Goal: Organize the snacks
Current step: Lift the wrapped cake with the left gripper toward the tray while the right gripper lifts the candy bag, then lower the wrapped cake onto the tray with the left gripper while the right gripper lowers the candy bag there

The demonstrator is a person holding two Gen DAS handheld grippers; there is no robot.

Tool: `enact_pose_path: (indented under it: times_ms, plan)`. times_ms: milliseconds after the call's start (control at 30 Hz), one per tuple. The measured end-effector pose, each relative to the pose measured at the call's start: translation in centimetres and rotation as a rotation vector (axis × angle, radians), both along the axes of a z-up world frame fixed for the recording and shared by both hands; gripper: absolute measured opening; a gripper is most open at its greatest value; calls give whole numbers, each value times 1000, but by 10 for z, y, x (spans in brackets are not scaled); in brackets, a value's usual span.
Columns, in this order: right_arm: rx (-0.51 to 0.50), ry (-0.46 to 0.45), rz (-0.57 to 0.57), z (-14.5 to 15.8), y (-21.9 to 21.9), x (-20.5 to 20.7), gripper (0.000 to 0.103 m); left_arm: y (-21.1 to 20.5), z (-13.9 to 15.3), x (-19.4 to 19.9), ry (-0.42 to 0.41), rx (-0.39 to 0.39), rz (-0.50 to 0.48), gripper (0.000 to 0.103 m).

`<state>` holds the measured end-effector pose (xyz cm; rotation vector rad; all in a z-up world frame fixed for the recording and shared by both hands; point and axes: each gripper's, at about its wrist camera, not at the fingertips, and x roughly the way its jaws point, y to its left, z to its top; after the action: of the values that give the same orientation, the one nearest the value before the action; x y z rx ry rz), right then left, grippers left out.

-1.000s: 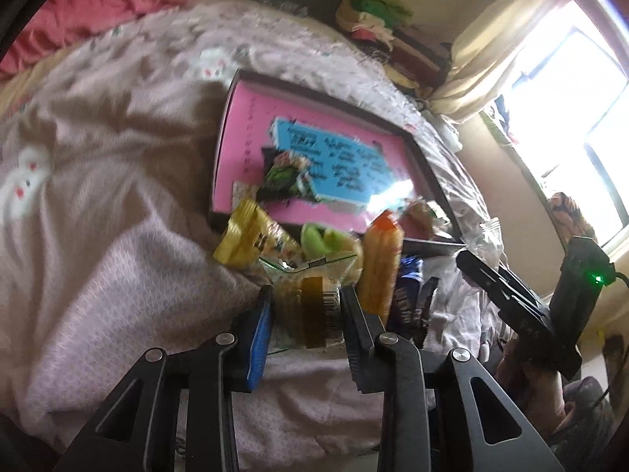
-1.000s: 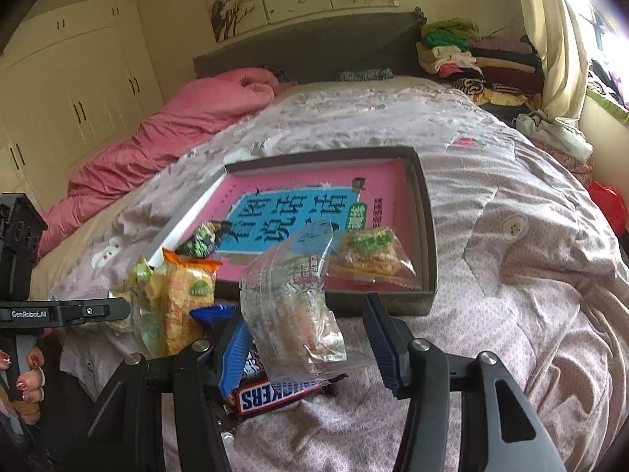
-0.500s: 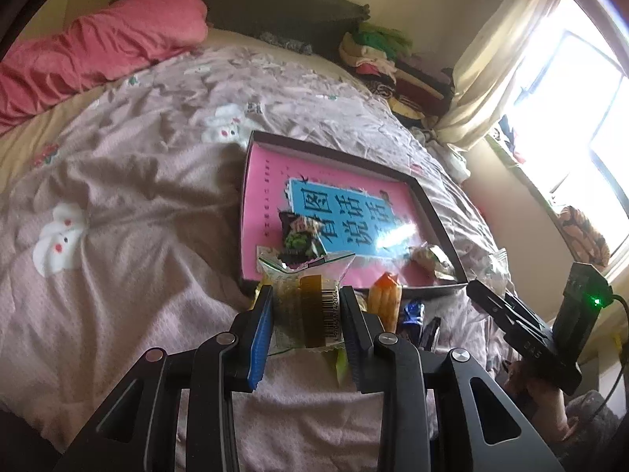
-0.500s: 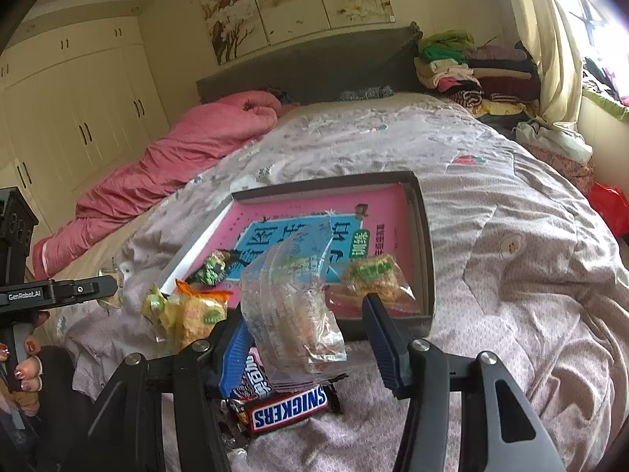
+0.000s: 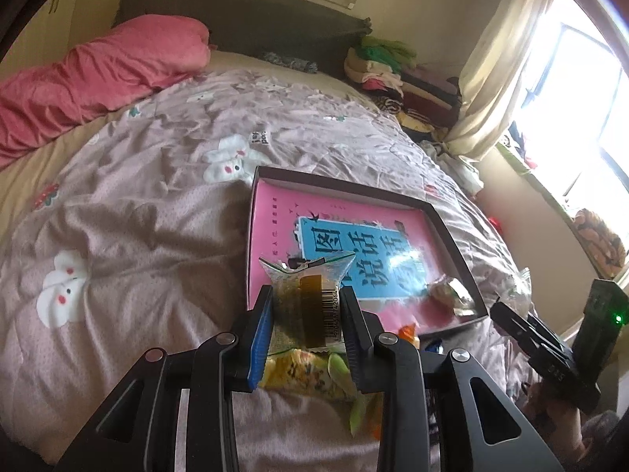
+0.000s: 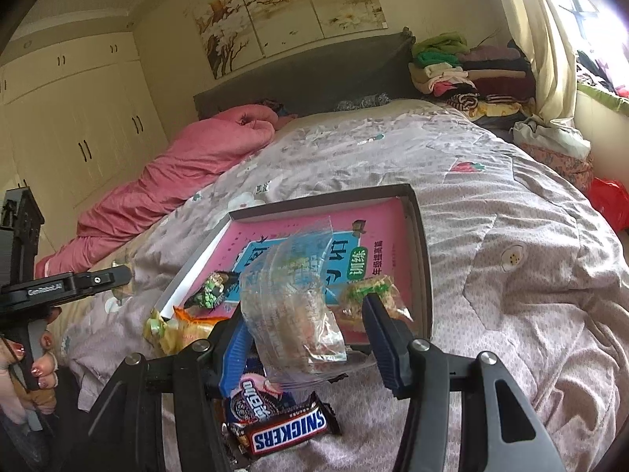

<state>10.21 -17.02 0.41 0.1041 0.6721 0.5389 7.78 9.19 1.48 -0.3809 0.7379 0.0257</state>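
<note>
Clear-wrapped barcoded snack (image 5: 304, 306) pinched in left tool (image 5: 306, 326); only right view shows Snickers bar (image 6: 289, 432), right tool's (image 6: 310, 344) grip unclear.

Both hand-held grippers (image 5: 306, 314) (image 6: 306, 330) tilted downward, jaws part-closed.

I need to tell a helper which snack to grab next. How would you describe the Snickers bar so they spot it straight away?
On the bed's lilac quilt, look at the near side of the shallow box with the pink book. The Snickers bar lies on the quilt beside a cookie pack; it alone has a brown wrapper with big white-and-blue lettering.
</note>
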Motion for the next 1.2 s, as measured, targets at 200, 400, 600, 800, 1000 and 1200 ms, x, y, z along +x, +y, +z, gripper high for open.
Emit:
enact_pose_path:
  times_ms: [200,400,600,800,1000,1200]
  plan:
    - [10,-8,-10,1,0,4,55,2,-8,16,4,-1,13,34]
    - [15,-20,-17,3,0,6,55,-2,-23,30,37,19,11,34]
    - [29,-28,-32,5,-1,12,55,-9,-32,38,60,64,-4,34]
    - [35,-45,-31,8,3,18,55,-16,-40,44,80,70,-27,34]
    - [27,-36,-11,6,15,27,55,-19,-50,50,104,59,-38,34]
    - [20,-13,4,0,25,36,55,-19,-56,52,123,41,-43,34]
